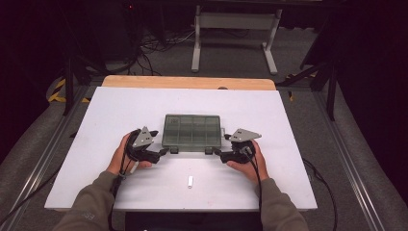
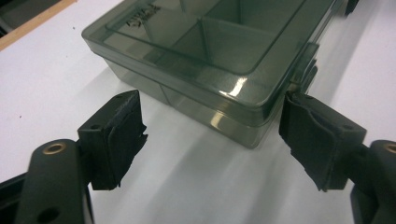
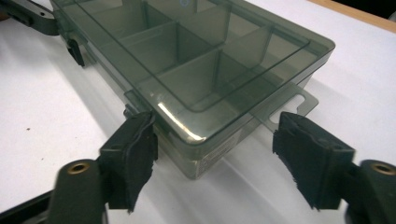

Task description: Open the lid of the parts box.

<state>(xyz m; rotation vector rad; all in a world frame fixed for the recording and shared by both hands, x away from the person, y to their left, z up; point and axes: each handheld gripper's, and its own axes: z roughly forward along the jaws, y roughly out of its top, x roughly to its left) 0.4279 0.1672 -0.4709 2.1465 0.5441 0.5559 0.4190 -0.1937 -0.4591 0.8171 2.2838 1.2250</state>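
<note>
At frame centre, the closed compartment box [image 1: 192, 131] sits on the white table [image 1: 110, 120]; left gripper [image 1: 166, 152] and right gripper [image 1: 216, 152] flank its near corners, jaws apart, latches apparently still fastened.

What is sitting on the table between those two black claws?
The smoky compartment box lies between the left gripper and right gripper, seen in the high view.

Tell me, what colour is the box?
Smoky grey-green, see-through; the box shows best in the right gripper view.

Dim room, grey carpet [image 1: 298, 48], white table frame [image 1: 235, 21] behind.
</note>
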